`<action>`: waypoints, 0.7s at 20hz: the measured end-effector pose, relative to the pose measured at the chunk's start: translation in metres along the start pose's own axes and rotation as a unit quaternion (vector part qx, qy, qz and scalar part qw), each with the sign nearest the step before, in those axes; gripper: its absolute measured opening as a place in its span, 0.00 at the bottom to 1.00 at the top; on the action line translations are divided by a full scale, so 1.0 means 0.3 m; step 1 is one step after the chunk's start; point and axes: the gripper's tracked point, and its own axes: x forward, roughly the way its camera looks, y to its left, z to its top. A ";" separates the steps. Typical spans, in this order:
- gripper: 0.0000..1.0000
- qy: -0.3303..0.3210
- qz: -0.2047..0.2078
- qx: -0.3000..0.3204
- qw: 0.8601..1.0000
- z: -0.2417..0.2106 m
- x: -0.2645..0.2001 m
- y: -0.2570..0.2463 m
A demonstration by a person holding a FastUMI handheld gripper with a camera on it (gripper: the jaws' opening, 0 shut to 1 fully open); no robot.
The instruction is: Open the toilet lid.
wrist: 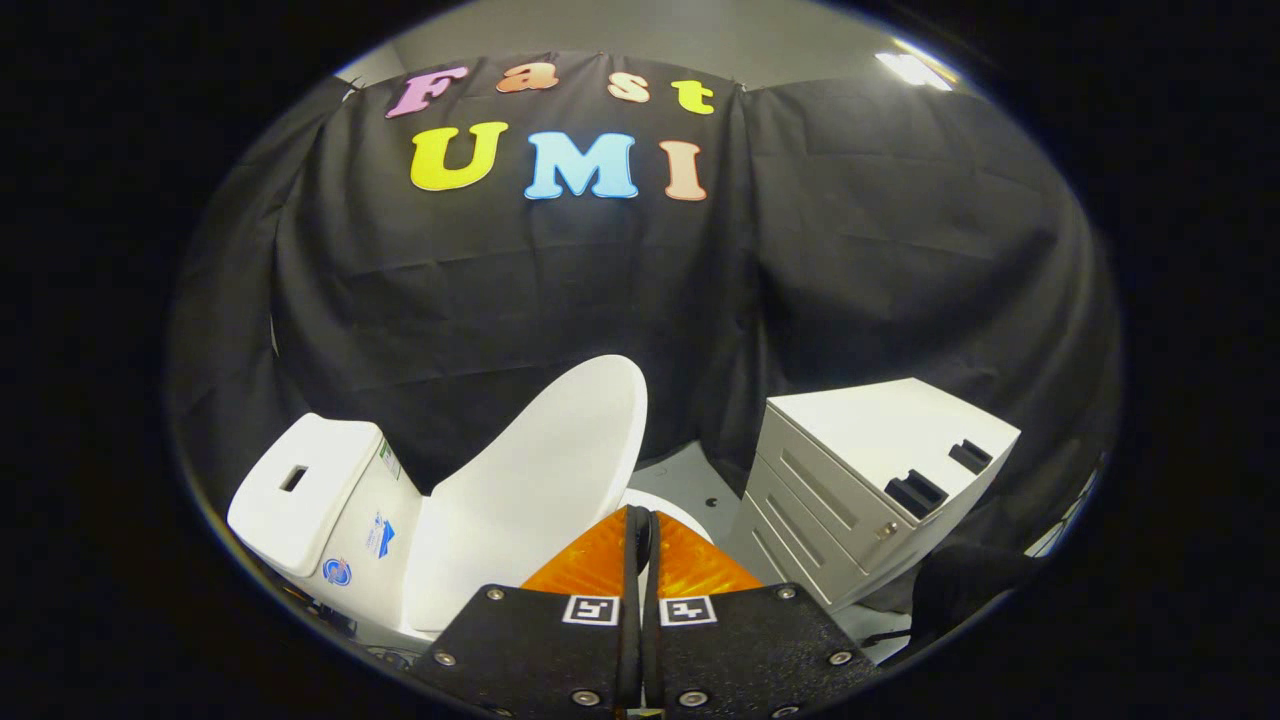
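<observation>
A: The lid (535,480), raised at centre left, looks like smooth glossy white plastic. The tank (310,495) at lower left has a harder sheen, ceramic perhaps.

B: And the gripper (640,545) at bottom centre?

A: Its closed fingers (585,565) are ribbed, translucent orange plastic; the black plates behind them are grainy and matt, with shiny metal screws.

B: The cabinet (880,480) at lower right?

A: Matt white, smooth, likely painted metal. The wall (600,280) is creased matt black cloth.

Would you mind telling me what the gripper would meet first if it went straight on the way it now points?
Probably the toilet seat rim, showing just beyond the shut gripper. The raised toilet lid stands slightly to the side and may be grazed; depth is unclear.
</observation>
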 end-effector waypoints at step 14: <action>0.01 -0.054 0.015 -0.067 0.996 0.154 -0.119 0.213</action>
